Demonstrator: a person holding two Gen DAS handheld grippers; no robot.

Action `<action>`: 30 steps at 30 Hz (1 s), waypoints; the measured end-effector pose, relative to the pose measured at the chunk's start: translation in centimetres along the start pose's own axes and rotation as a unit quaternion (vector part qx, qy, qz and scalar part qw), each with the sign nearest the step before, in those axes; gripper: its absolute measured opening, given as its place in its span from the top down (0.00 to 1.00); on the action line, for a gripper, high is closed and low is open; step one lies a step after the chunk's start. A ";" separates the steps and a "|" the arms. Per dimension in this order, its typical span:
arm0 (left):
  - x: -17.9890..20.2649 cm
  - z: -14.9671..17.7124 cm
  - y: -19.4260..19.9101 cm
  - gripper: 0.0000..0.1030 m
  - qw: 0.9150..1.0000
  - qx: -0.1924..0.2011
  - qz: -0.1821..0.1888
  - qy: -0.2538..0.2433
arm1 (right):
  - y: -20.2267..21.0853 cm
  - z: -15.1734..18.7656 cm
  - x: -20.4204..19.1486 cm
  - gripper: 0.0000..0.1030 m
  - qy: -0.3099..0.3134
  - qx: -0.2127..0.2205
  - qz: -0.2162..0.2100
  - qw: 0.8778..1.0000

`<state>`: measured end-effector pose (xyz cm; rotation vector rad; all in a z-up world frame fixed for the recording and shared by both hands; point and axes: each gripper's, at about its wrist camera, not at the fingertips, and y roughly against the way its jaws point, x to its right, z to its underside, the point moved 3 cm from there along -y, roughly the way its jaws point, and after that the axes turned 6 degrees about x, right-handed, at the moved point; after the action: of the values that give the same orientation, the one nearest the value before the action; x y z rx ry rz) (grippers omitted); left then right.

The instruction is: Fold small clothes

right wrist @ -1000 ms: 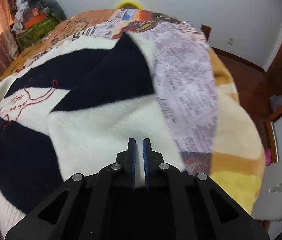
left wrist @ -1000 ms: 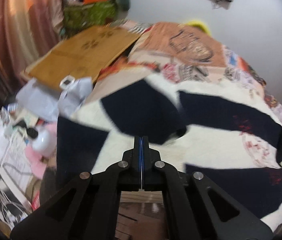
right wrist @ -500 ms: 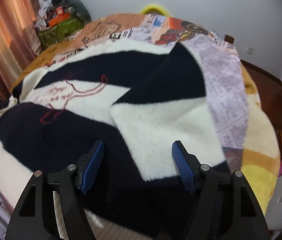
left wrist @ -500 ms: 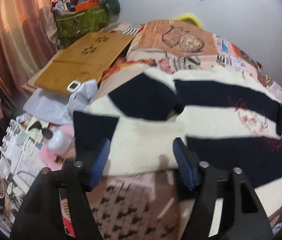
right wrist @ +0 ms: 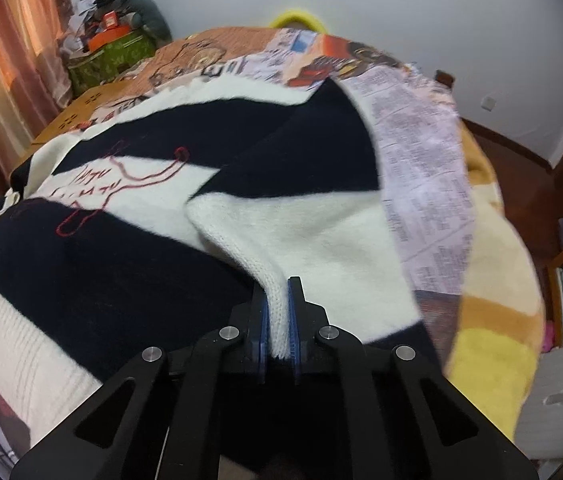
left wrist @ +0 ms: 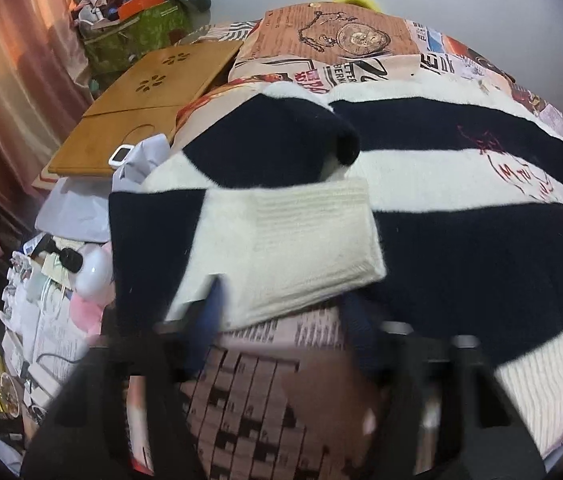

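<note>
A white and navy striped sweater [left wrist: 461, 184] with red embroidery lies spread on the bed; it also shows in the right wrist view [right wrist: 121, 216]. Its left sleeve lies folded over the body, the white ribbed cuff [left wrist: 309, 236] on top. My left gripper [left wrist: 281, 320] is open and blurred, its jaws wide apart just below that cuff, holding nothing. My right gripper [right wrist: 277, 312] is shut on the white ribbed edge of the right sleeve [right wrist: 301, 248], which rises in a ridge from the sweater.
The bed has a newspaper-print cover [left wrist: 345, 32] and a yellow-orange blanket [right wrist: 493, 320] at its right edge. A wooden lap desk [left wrist: 145, 100] leans at the left side. Cluttered items [left wrist: 49, 280] lie on the floor to the left. A white wall is behind.
My left gripper opened and let the left sleeve drop onto the sweater, then drew back. My right gripper opened half a second ago and has now shut on the right sleeve's edge.
</note>
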<state>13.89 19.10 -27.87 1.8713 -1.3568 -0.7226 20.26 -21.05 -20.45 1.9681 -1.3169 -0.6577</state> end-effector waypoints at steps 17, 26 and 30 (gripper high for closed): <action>3.1 -15.2 6.4 0.93 0.990 0.125 0.055 0.017 | 3.5 1.5 11.2 0.93 -0.045 0.012 0.166 0.985; 14.0 -23.9 10.4 0.93 0.972 0.178 0.145 -0.046 | 7.2 0.5 8.9 0.84 -0.048 0.060 0.112 0.991; 20.2 -25.3 10.9 0.93 0.963 0.178 0.190 -0.073 | 8.5 -1.1 7.2 0.78 -0.034 0.092 0.082 0.992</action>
<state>33.26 3.09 -4.71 1.7624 -1.9805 -0.4443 18.64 -29.77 -13.56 1.9683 -1.6111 -0.5465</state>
